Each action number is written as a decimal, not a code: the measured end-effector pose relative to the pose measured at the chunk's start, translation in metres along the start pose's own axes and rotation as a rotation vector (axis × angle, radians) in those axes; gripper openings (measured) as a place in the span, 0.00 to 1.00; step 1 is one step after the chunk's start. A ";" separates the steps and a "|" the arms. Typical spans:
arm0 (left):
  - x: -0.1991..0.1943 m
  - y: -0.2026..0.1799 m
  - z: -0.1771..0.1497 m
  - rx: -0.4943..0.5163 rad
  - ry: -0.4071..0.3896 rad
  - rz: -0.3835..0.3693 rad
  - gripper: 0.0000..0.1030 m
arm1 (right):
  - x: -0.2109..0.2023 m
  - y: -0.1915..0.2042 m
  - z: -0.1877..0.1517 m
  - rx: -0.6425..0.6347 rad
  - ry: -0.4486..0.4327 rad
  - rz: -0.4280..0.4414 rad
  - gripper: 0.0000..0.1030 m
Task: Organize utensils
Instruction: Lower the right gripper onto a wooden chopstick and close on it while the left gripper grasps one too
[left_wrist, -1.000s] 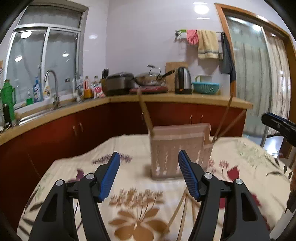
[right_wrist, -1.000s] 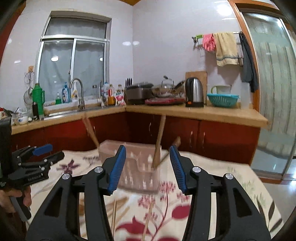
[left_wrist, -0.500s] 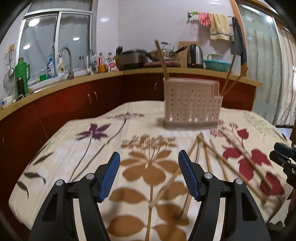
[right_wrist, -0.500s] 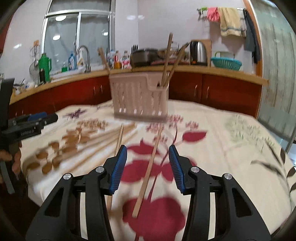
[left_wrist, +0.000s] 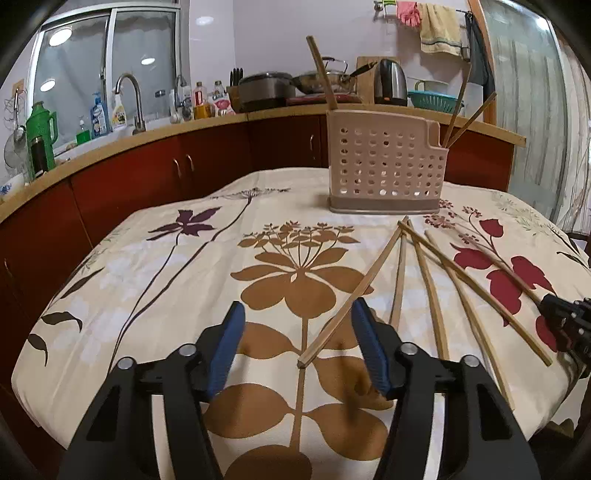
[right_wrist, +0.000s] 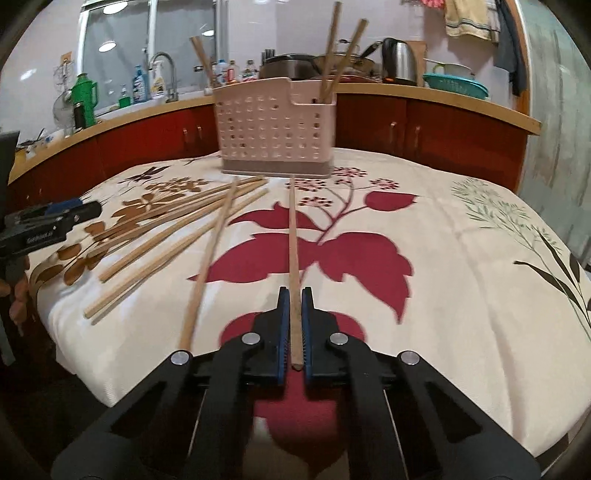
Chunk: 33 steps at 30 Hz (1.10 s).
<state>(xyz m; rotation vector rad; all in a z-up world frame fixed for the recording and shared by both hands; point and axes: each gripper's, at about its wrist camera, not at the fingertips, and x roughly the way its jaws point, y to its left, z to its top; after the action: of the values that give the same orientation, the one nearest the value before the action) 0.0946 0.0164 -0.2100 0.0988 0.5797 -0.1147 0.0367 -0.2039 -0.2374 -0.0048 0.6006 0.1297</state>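
1. Where the floral tablecloth spreads smooth over the table, the left gripper hangs low, its ribbed blue pads closing but not yet touching the near end of a thin, square-cut bamboo chopstick lying between them.
2. The right gripper is clamped on the near end of a slender wooden chopstick, which runs straight toward the holder.
3. The utensil holder is a beige plastic box, perforated with rows of round holes, on a darker base at the far side of the cloth; three chopsticks stand tilted in it.
4. More loose chopsticks fan out flat on the cloth between holder and grippers.
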 end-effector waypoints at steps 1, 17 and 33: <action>0.002 0.001 0.000 0.000 0.011 -0.005 0.50 | 0.000 -0.002 0.000 0.005 0.000 -0.005 0.07; 0.021 -0.012 -0.015 0.079 0.106 -0.050 0.15 | 0.001 -0.005 0.001 0.006 0.000 -0.005 0.07; -0.029 -0.009 0.006 0.100 -0.065 -0.008 0.07 | -0.024 0.000 0.024 0.002 -0.077 -0.004 0.07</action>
<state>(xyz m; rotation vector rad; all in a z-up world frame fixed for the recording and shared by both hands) 0.0725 0.0090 -0.1900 0.1894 0.5090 -0.1543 0.0307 -0.2058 -0.2046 0.0014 0.5240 0.1246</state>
